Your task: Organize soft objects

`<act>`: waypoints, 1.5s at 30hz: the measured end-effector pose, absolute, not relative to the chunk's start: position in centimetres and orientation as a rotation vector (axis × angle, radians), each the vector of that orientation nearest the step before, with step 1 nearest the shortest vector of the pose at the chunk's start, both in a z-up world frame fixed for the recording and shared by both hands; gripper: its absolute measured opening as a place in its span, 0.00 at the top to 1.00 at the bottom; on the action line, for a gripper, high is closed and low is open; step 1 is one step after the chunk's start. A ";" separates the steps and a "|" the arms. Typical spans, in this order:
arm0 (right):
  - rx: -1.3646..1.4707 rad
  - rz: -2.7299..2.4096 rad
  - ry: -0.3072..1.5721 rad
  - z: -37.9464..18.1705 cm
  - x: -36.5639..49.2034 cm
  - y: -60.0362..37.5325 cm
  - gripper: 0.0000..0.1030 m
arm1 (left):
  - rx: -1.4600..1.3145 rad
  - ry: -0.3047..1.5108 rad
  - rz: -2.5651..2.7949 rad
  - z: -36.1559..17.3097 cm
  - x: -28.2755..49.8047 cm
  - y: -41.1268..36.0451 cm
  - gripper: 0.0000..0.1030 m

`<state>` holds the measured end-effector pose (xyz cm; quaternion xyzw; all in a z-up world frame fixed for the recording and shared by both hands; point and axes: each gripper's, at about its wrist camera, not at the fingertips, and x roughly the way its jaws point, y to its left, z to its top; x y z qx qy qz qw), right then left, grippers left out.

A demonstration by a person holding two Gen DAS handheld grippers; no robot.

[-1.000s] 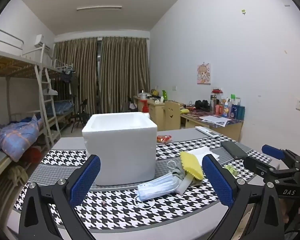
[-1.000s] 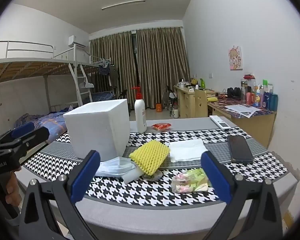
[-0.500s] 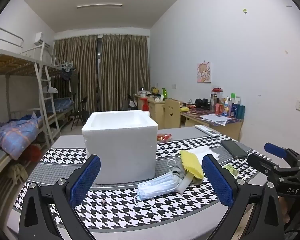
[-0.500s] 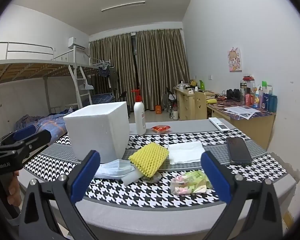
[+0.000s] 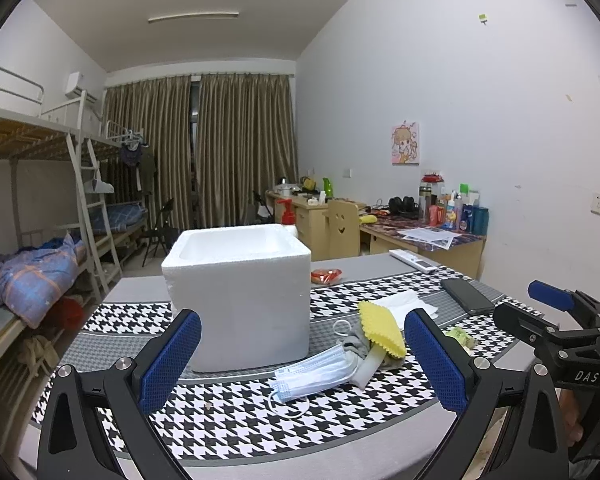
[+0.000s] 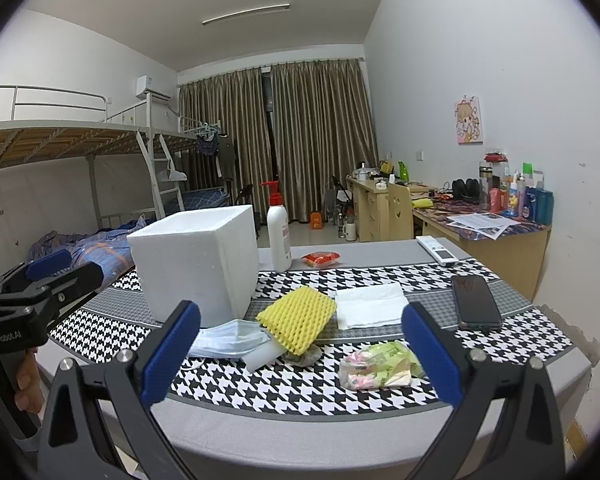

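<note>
Through the left wrist camera we see our left gripper (image 5: 302, 358) spread wide with nothing between its blue pads (image 5: 170, 360), hanging above the near edge of the table (image 5: 228, 420) with its black-and-white checked cloth. A white foam box (image 5: 238, 296), open at the top, stands straight ahead on the cloth. To its right lies a pale blue face mask (image 5: 314, 374), just beside the box's front corner, and a yellow foam net (image 5: 382, 334) rests tilted on a grey bundle beside it. Behind the net lies a white tissue (image 5: 408, 304), and farther right a dark phone (image 5: 466, 296). Our right gripper (image 5: 540, 312) shows at the right edge; from here we cannot tell how its fingers stand.

Through the right wrist camera our right gripper (image 6: 300, 354) is also spread wide and empty, hanging off the table's (image 6: 300, 428) front edge. The face mask (image 6: 230, 338) lies at the foot of the foam box (image 6: 198, 264), touching the yellow net (image 6: 298, 318), whose front end overlaps it. A crumpled green and pink packet (image 6: 380, 366) lies near the right pad. The tissue (image 6: 370, 304) lies flat behind it, the phone (image 6: 476, 300) to its right. A white pump bottle (image 6: 279, 236) stands behind the box. Our left gripper (image 6: 44, 272) enters at the left, held in a hand (image 6: 26, 384).
</note>
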<state>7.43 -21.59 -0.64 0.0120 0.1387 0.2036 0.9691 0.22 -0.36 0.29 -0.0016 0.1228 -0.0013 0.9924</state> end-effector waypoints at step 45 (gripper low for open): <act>0.021 0.404 0.307 -0.9 8.5 -21.2 0.01 | -0.005 0.294 -0.011 -0.2 2.0 0.0 0.01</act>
